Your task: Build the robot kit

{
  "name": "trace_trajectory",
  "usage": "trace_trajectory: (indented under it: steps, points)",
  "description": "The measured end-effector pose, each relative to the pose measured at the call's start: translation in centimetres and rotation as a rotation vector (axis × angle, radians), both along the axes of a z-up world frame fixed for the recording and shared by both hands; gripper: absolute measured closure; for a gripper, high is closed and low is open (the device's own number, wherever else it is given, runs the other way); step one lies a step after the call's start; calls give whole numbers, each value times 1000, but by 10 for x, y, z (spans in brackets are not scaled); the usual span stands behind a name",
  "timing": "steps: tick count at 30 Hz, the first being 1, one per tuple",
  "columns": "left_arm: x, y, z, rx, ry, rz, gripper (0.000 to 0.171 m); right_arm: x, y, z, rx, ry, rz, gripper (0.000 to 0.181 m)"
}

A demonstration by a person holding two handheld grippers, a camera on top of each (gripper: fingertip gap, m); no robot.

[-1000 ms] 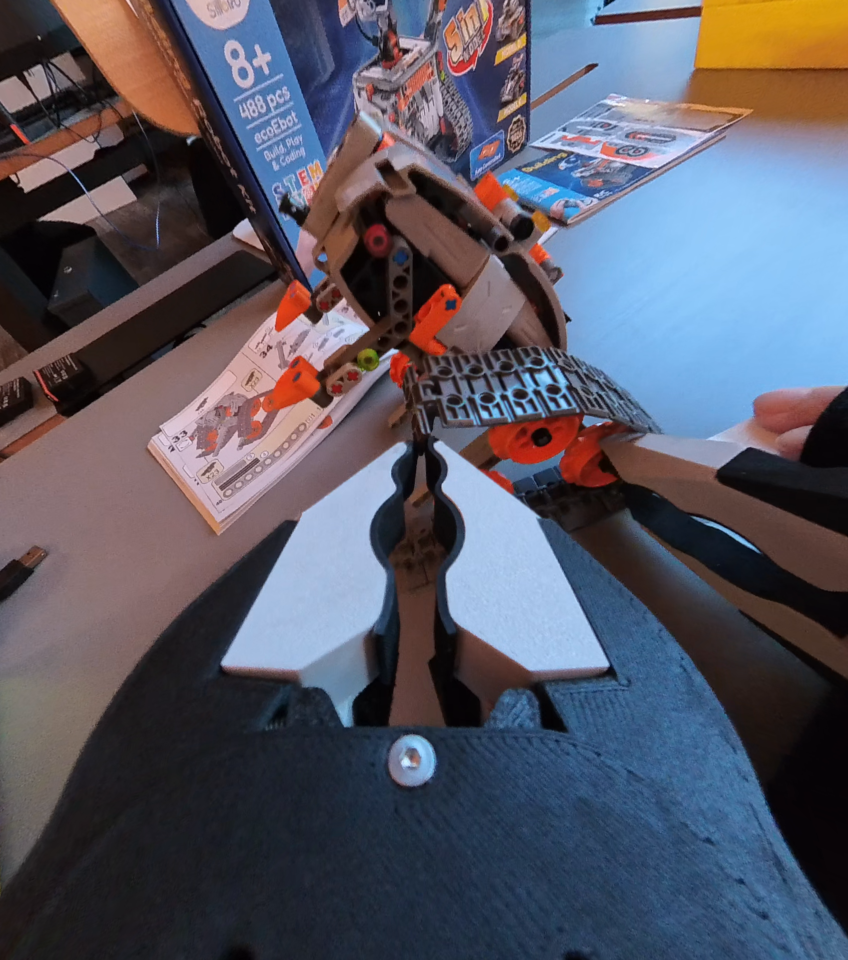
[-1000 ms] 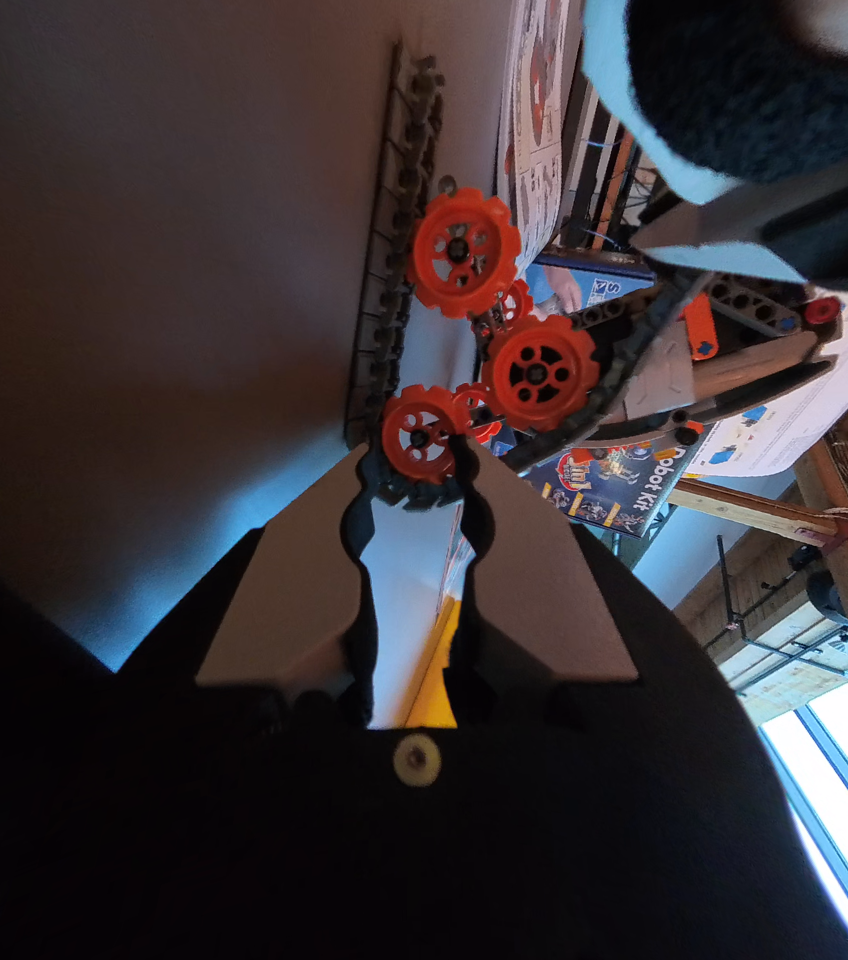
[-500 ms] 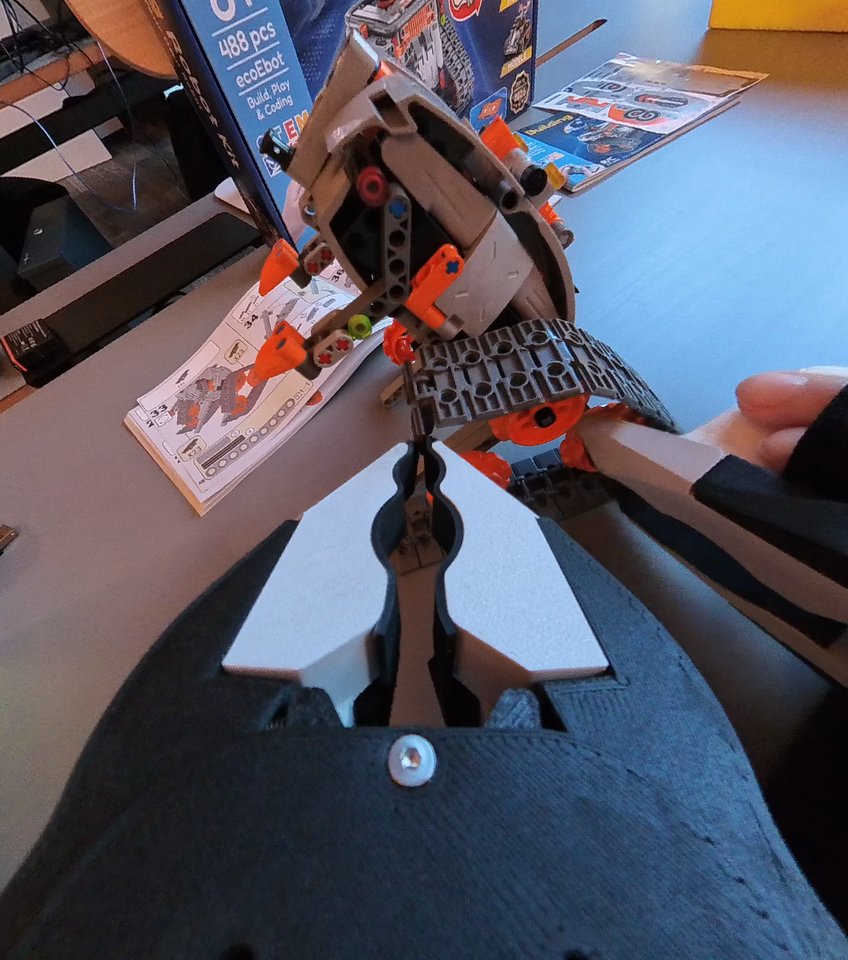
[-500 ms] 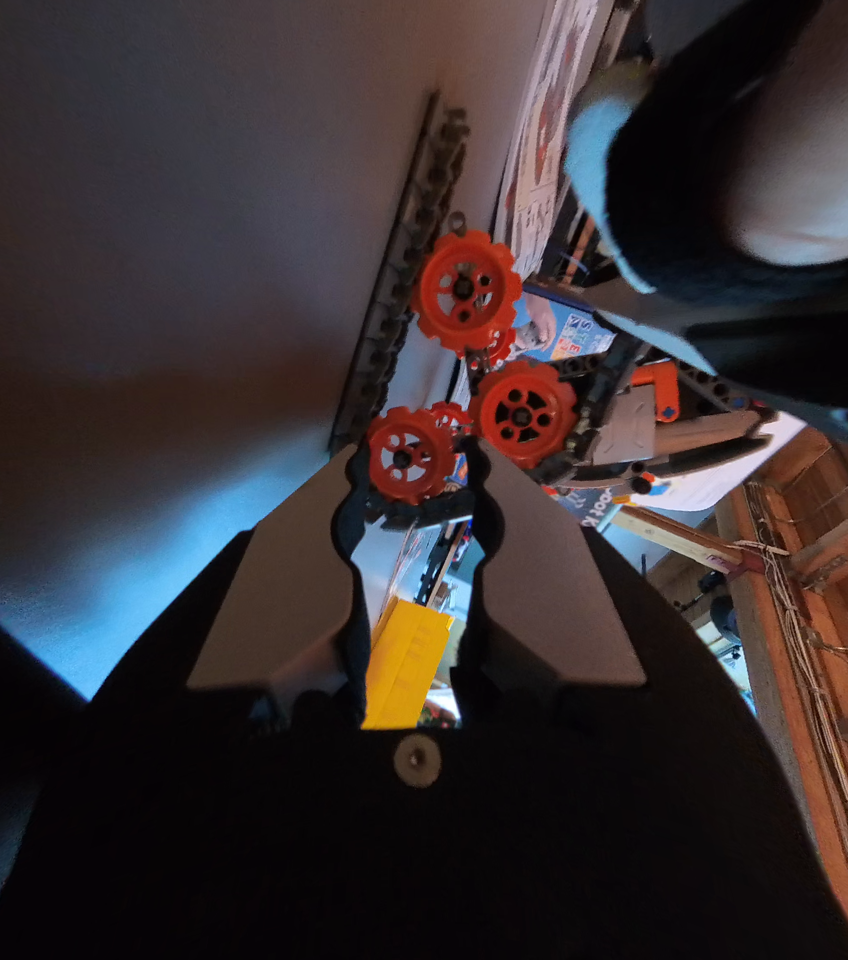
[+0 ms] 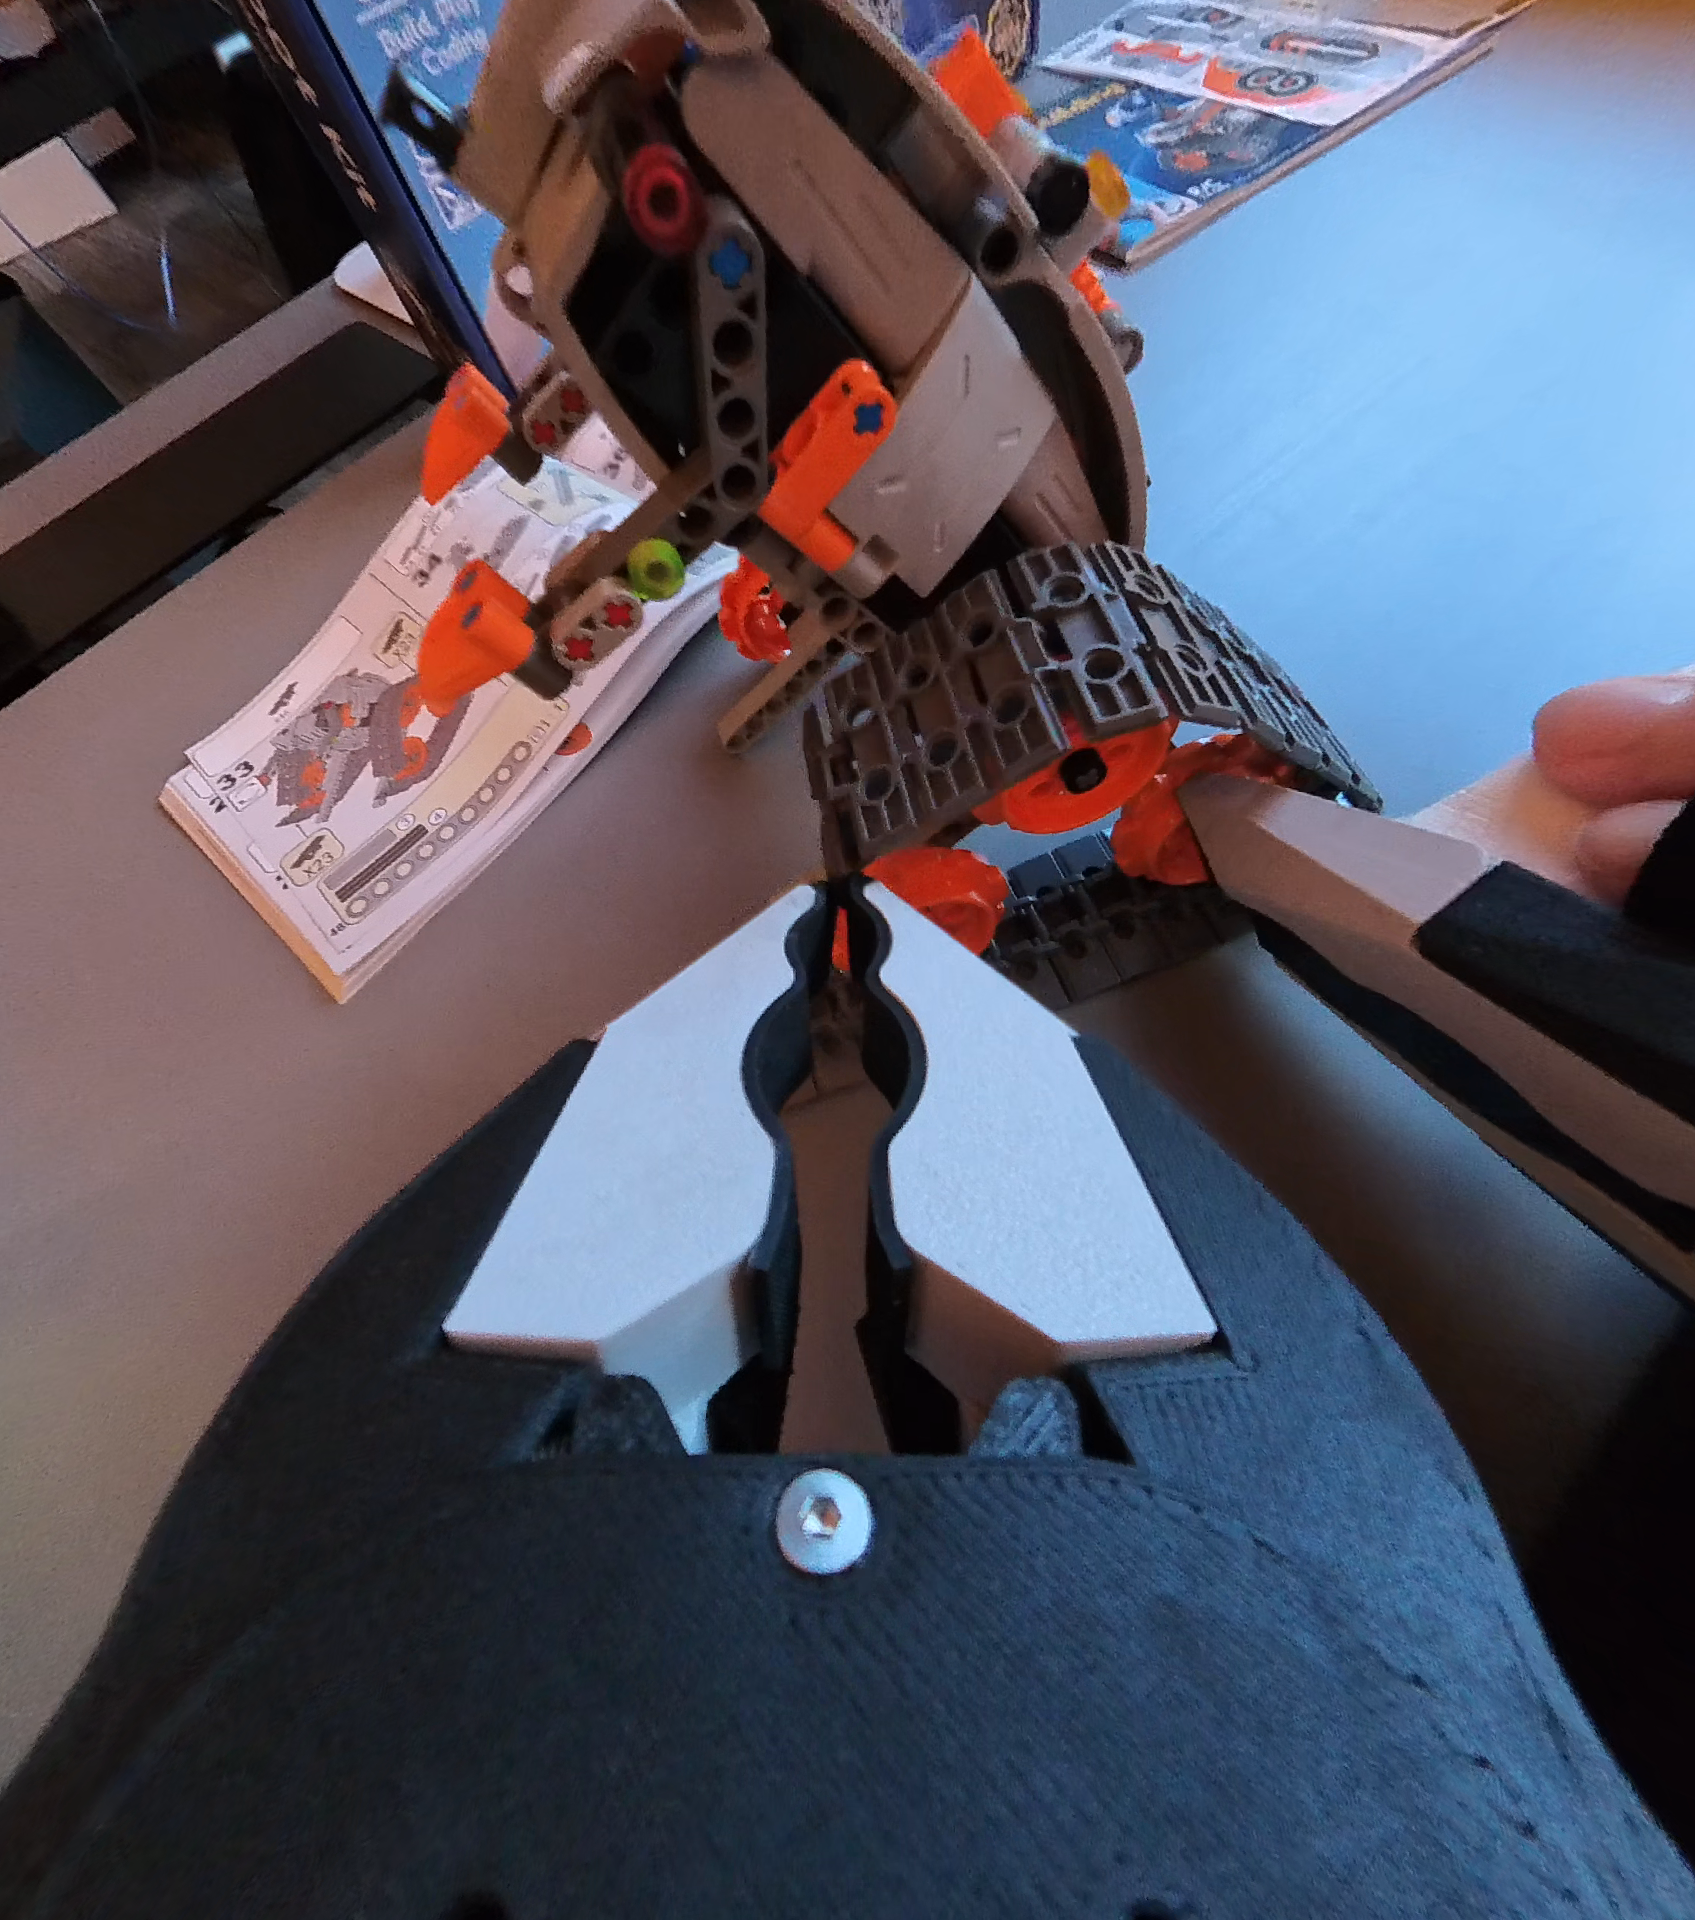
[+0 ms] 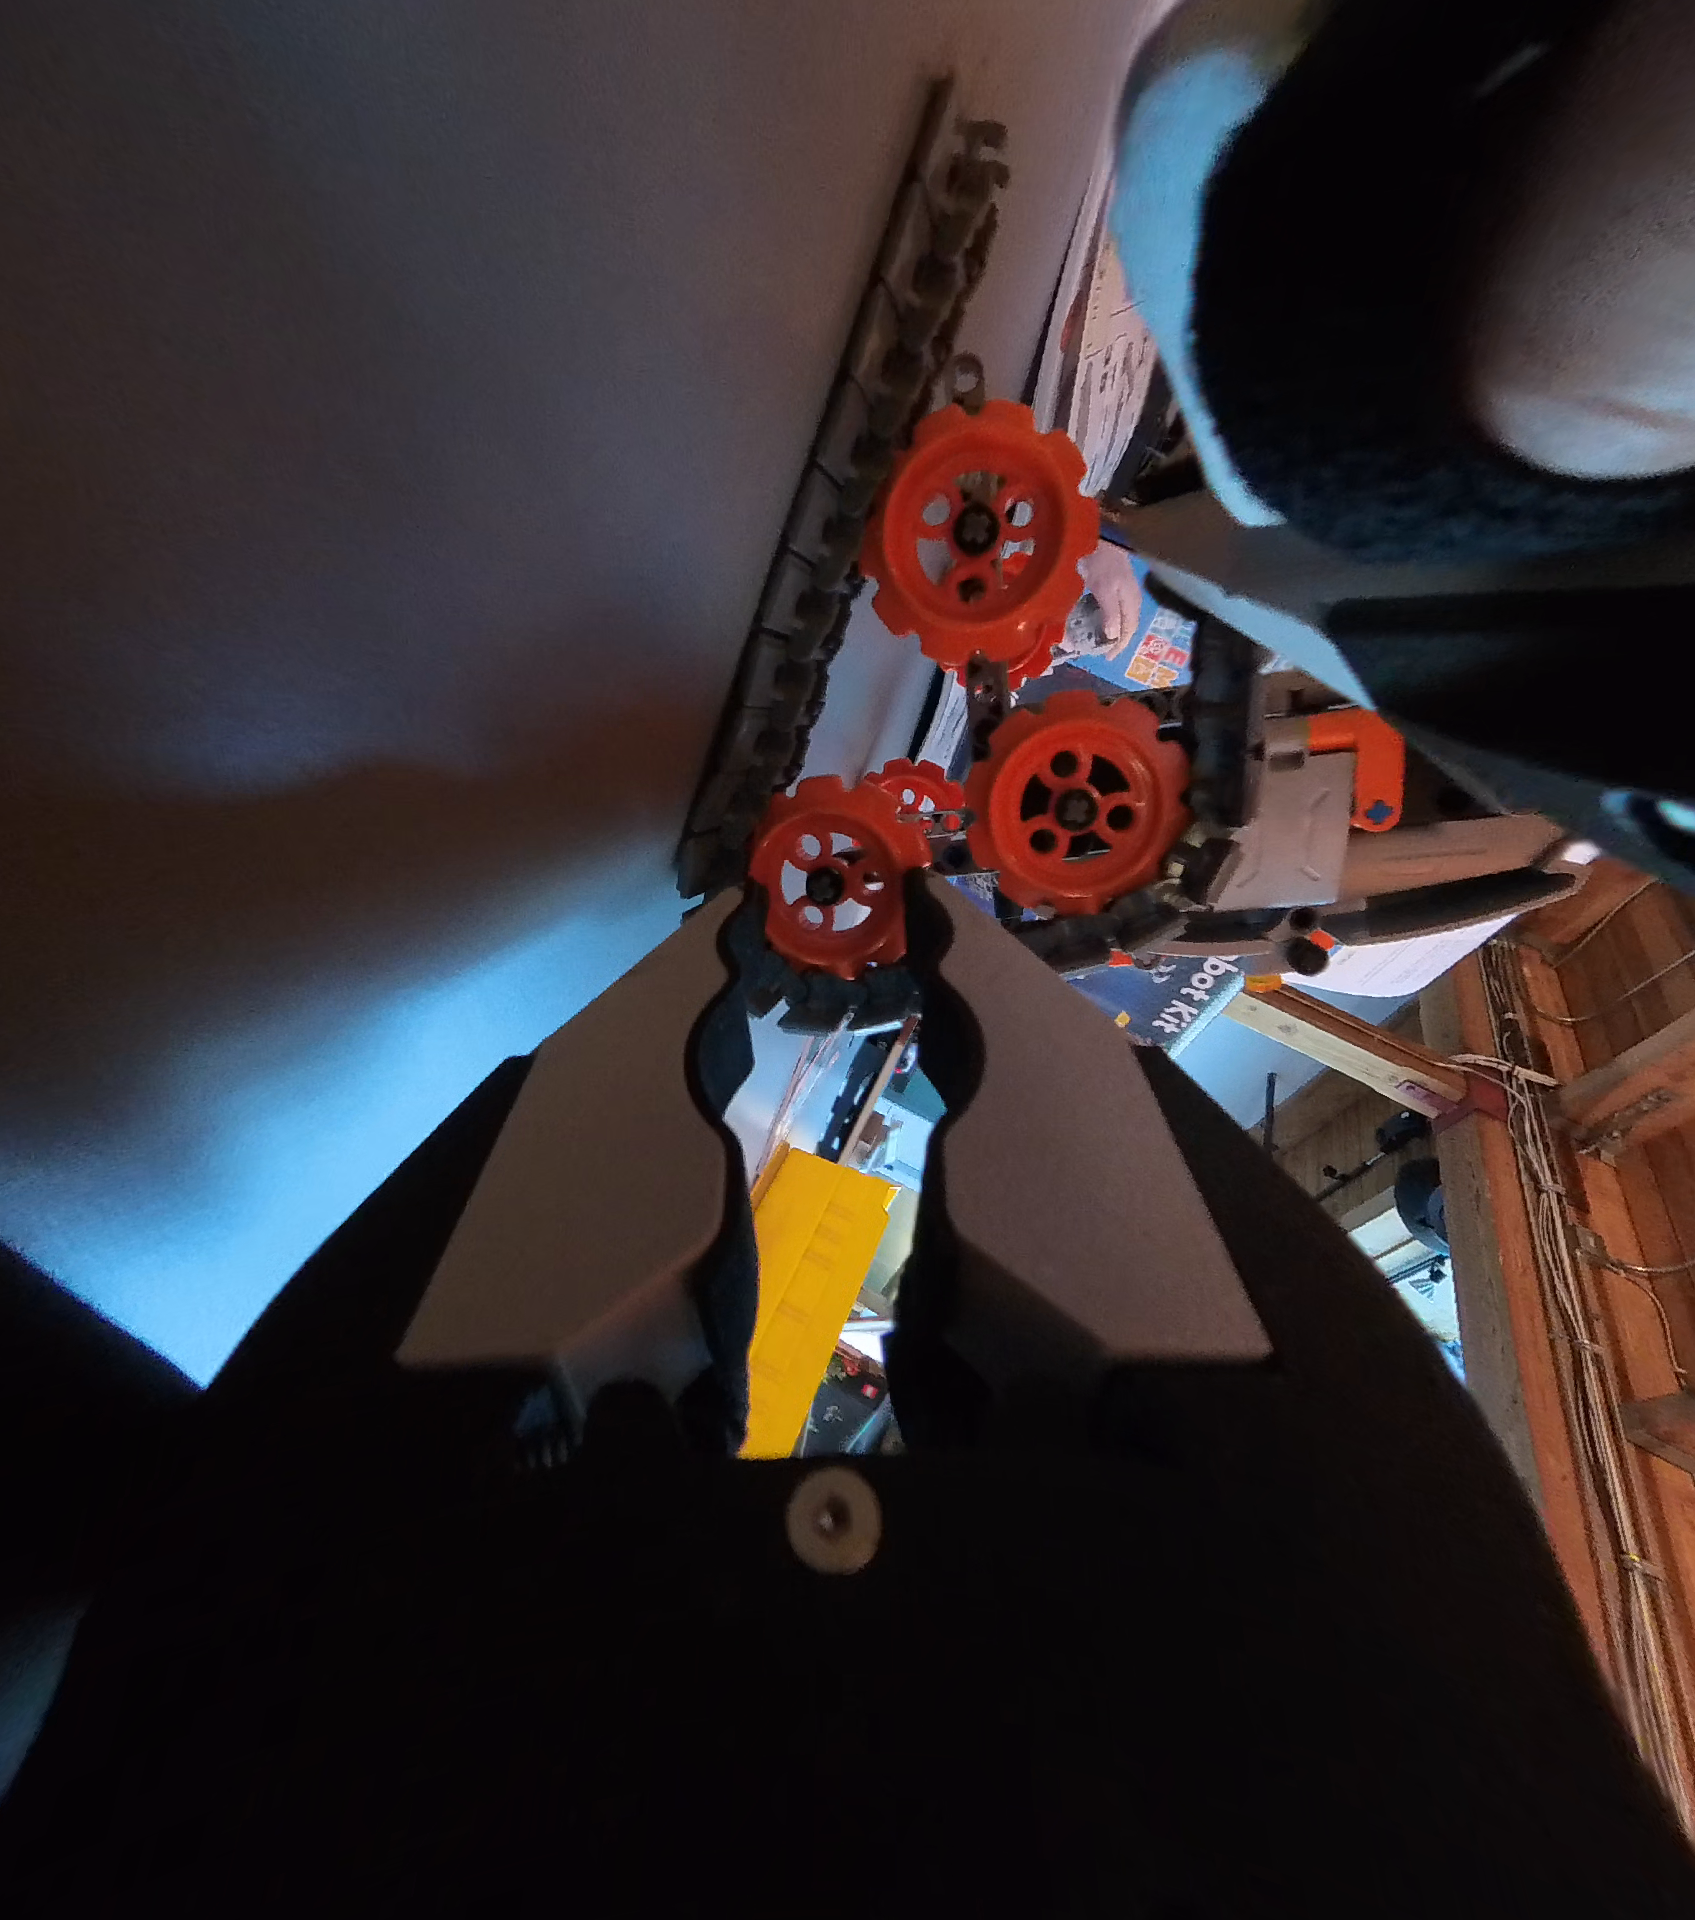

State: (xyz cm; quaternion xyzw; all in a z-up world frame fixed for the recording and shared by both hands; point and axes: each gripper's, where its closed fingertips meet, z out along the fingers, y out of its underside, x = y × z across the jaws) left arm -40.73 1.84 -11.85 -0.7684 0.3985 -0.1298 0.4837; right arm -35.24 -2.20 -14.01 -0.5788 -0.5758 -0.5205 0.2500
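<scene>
A brick-built toy robot with a grey body, orange parts and grey tracks on orange sprocket wheels stands tilted on the grey table. My left gripper is shut on the lower end of the near track. My right gripper comes in from the right with a hand on it. In the right wrist view it is shut on an orange wheel with track links wrapped around it. Two more orange wheels lie beyond, and the track's flat run rests on the table.
An open instruction booklet lies left of the toy. A blue kit box stands behind it and leaflets lie at the back right. A yellow bin and wooden framing show in the right wrist view. The left tips stand about 5 cm off the track's flat run. The left tips stand about 8 cm off the brick-built toy robot. Seen from the right wrist view as well.
The left view has drawn closer to the toy, which now looms larger and higher. Both grippers keep their holds on track and wheel. The hand has moved further into the right view.
</scene>
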Motion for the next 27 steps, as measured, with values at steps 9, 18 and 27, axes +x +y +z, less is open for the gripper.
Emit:
trace_trajectory:
  steps: [9, 18, 27]
  points:
    - [1, -2, -6, 13, 32, -16, 171, 0, 0, 0, -7, -7, -2, 155]
    - [-15, -1, -20, -66, 51, 50, 169, 2, 0, 0, -10, 37, -4, 152]
    - [-15, -1, -27, -89, 62, 50, 171, -15, -15, 14, 18, 128, 143, 138]
